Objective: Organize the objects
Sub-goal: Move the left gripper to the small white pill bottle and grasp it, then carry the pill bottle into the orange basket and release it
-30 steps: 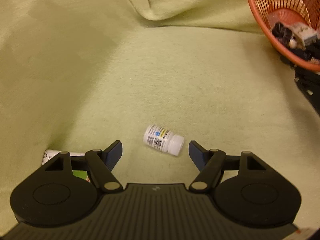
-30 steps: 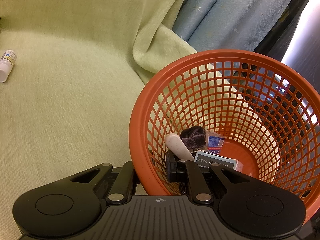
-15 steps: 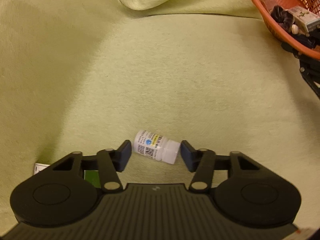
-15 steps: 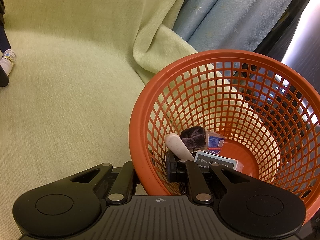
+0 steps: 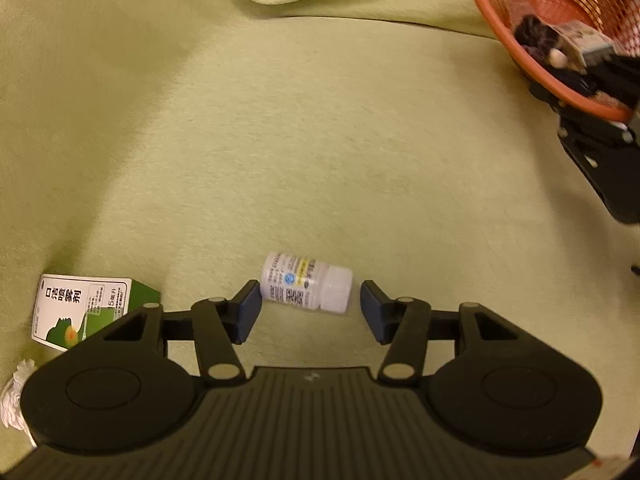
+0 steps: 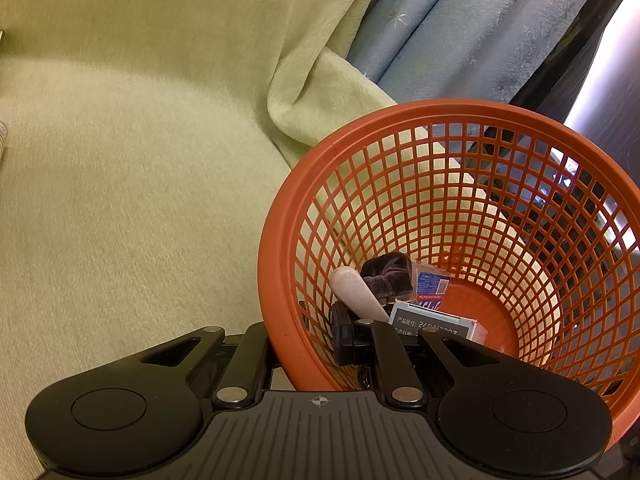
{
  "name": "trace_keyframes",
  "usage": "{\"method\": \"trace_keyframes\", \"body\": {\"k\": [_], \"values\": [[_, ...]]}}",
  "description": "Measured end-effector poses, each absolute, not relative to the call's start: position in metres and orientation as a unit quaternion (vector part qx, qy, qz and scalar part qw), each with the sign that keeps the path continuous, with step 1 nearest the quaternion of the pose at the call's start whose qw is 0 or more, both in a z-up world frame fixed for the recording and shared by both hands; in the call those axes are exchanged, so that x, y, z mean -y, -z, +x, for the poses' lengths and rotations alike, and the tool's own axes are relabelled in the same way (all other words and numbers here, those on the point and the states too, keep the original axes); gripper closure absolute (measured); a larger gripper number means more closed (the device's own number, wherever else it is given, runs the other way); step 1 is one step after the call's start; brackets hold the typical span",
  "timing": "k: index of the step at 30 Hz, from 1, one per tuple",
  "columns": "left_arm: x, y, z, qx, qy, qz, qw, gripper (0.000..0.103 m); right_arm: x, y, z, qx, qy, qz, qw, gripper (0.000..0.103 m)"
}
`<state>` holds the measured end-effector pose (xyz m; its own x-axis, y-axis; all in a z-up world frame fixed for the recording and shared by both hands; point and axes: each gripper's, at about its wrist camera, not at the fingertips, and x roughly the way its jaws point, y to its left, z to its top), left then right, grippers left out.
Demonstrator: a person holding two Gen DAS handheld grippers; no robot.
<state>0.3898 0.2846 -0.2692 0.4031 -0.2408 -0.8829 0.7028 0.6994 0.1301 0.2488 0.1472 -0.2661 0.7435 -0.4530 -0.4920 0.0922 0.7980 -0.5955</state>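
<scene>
Narrowing since a second ago, left gripper [image 5: 308, 310] now brackets the small white plastic pill bottle [image 5: 306, 287] lying on green cloth; pads not yet pressing. Right gripper [image 6: 308, 338] pinches orange mesh basket [image 6: 280, 240] rim.

The left wrist view looks steeply down, close over the green blanket [image 5: 320, 140]. The right wrist view sits lower, tight against the orange basket [image 6: 280, 280]. Both share blanket and basket, blurred in the left.
</scene>
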Motion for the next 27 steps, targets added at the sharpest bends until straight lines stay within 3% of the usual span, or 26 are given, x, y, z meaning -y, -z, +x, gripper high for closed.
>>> {"method": "trace_keyframes", "body": {"k": [8, 10, 27], "values": [[-0.289, 0.27, 0.392, -0.453, 0.289, 0.245, 0.807, 0.054, -0.147, 0.266, 0.248, -0.324, 0.153, -0.279, 0.891, 0.095], [-0.288, 0.27, 0.393, -0.455, 0.29, 0.242, 0.807, 0.062, -0.147, 0.266, 0.248, -0.324, 0.153, -0.279, 0.891, 0.095], [-0.274, 0.231, 0.372, -0.434, 0.281, 0.185, 0.836, 0.062, -0.146, 0.266, 0.248, -0.325, 0.152, -0.281, 0.89, 0.095]]}}
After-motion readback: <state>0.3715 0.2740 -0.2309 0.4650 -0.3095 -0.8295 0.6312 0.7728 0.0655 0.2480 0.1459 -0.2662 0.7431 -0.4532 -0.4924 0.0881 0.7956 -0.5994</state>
